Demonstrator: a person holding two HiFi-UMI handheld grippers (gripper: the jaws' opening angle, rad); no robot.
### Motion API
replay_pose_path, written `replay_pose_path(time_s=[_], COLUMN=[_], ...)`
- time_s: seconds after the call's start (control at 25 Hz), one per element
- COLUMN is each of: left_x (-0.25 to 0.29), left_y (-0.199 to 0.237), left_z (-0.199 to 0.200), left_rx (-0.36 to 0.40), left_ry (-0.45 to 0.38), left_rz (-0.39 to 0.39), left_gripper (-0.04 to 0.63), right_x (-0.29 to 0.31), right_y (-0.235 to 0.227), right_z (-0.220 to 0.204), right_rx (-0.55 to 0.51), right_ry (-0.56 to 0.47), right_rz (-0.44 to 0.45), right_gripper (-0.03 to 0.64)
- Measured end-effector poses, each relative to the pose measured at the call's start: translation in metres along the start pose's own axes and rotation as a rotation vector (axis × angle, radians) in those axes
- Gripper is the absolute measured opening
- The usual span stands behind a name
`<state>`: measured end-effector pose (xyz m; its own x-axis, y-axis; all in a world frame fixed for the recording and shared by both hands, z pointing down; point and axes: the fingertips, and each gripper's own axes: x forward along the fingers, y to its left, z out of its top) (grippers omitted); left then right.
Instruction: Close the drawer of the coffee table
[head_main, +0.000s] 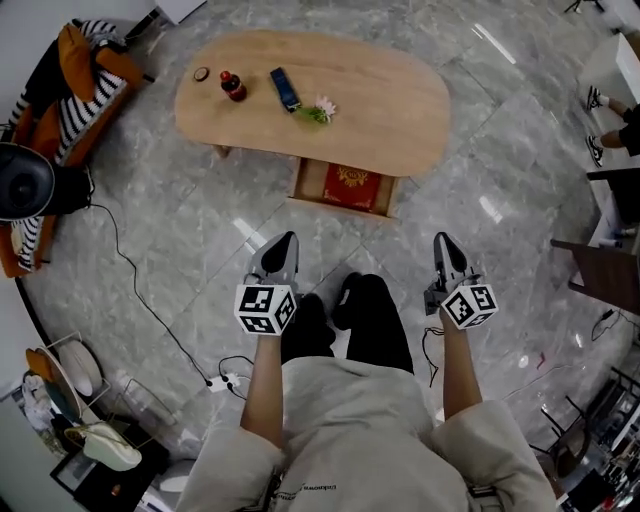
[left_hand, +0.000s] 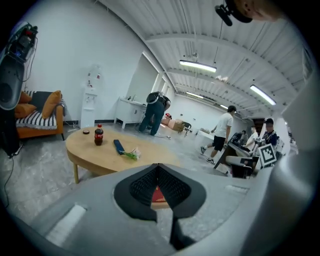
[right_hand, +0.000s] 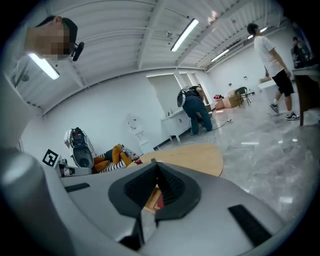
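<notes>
I hold my left gripper (head_main: 283, 241) and right gripper (head_main: 444, 240) out in front of me, side by side and well apart. Both are above the grey floor (head_main: 180, 230) and point towards the table (head_main: 400, 95). The left gripper's jaws are closed tip to tip and hold nothing. In the left gripper view the pads meet in a point, and only a bit of red shows through the hollow behind them. The right gripper's jaws are likewise pressed together and empty.

The drawer (head_main: 309, 181) stands open. It juts out towards me from under the table's near edge, and a flat red thing (head_main: 352, 187) with a gold pattern lies in it. Neither gripper touches the drawer, which lies ahead of both, nearer the left one's line than the right's.

On the tabletop stand a bottle (head_main: 232, 86) with a red cap and a small dark disc (head_main: 201, 74) just beside it. Further right lie a dark blue bar (head_main: 285, 88) and a green sprig (head_main: 316, 111) with a pale flower.

Left of the table is a sofa (head_main: 60, 120) with an orange cushion and striped cloth. A black cable (head_main: 150, 300) crosses the floor to a white power strip (head_main: 225, 381). In the left gripper view a person (left_hand: 156, 112) bends over a white counter at the back.
</notes>
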<state>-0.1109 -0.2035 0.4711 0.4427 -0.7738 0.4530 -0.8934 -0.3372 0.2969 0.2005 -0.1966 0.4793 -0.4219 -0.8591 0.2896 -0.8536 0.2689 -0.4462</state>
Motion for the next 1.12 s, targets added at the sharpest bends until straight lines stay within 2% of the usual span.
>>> replay_pose_path(time_s=[0.12, 0.32, 0.4, 0.52, 0.68, 0.84, 1.0, 1.04, 1.12], left_x=[0.022, 0.094, 0.126, 0.169, 0.204, 0.220, 0.223, 0.224, 0.223], left_y=[0.029, 0.076, 0.082, 0.089, 0.100, 0.108, 0.110, 0.111, 0.114], left_z=[-0.038, -0.119, -0.151, -0.190, -0.240, -0.265, -0.264, -0.264, -0.265], left_rx=[0.016, 0.017, 0.034, 0.056, 0.082, 0.088, 0.102, 0.104, 0.101], left_ry=[0.014, 0.004, -0.018, -0.058, -0.088, -0.120, -0.156, -0.155, -0.141], left_rz=[0.011, 0.031, 0.013, -0.021, -0.026, -0.027, -0.059, -0.056, -0.042], left_gripper=[0.009, 0.009, 0.009, 0.009, 0.009, 0.009, 0.009, 0.009, 0.009], right_x=[0.022, 0.064, 0.074, 0.077, 0.084, 0.087, 0.090, 0.093, 0.097], right_y=[-0.015, -0.043, -0.064, -0.089, -0.111, -0.140, -0.152, -0.153, -0.153], right_z=[-0.023, -0.083, -0.114, -0.136, -0.170, -0.208, -0.240, -0.245, -0.252], right_rx=[-0.037, -0.249, -0.289, -0.320, -0.460, -0.427, -0.479, -0.491, -0.498], right_ry=[-0.031, -0.015, -0.015, -0.082, -0.085, -0.078, 0.048, 0.070, 0.102], right_rz=[0.049, 0.109, 0.140, 0.175, 0.184, 0.241, 0.320, 0.330, 0.342], right_gripper=[0.015, 0.015, 0.015, 0.015, 0.015, 0.017, 0.018, 0.027, 0.104])
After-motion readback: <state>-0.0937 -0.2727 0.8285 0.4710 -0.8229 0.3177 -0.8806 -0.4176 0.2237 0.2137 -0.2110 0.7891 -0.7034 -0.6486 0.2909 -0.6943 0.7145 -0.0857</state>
